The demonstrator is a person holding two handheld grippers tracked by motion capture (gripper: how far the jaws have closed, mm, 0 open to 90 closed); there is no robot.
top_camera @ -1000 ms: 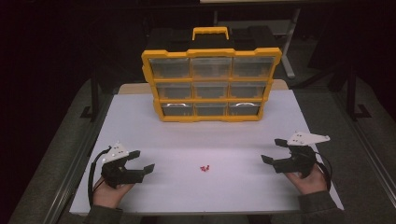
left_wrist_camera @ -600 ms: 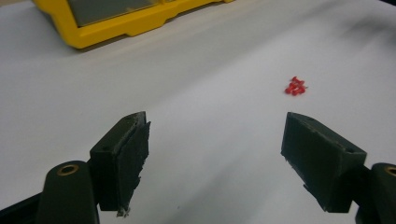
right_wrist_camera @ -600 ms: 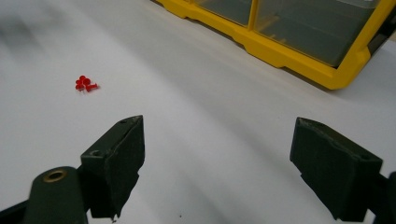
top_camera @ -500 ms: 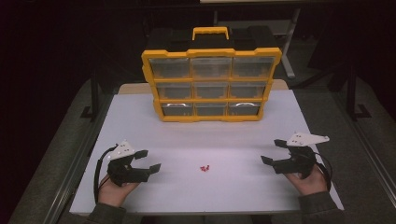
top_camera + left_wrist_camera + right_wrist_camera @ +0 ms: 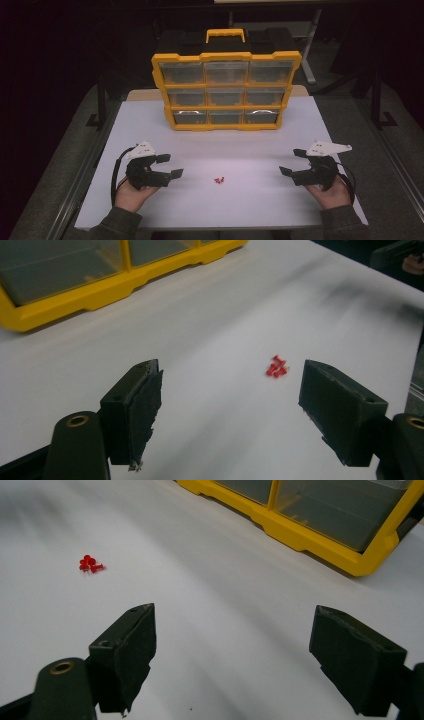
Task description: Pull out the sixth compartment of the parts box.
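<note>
Approach step: red pins are lying loose mid-table, ahead of the organizer, with the left gripper wide open, empty and aimed at them, the right gripper likewise open and empty; a lowered, centred pinch is judged to be called for next.

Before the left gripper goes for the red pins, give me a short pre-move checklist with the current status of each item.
1. Left gripper open, nothing between its fingers: ok.
2. Red pins in sight ahead of it, lying together on the white table: ok.
3. Path to the pins free of other things: ok.
4. Right gripper open and well apart from the pins: ok.
5. Yellow organizer upright at the far side, drawers shut: ok.
6. Exact number of pins: cannot tell.
</note>
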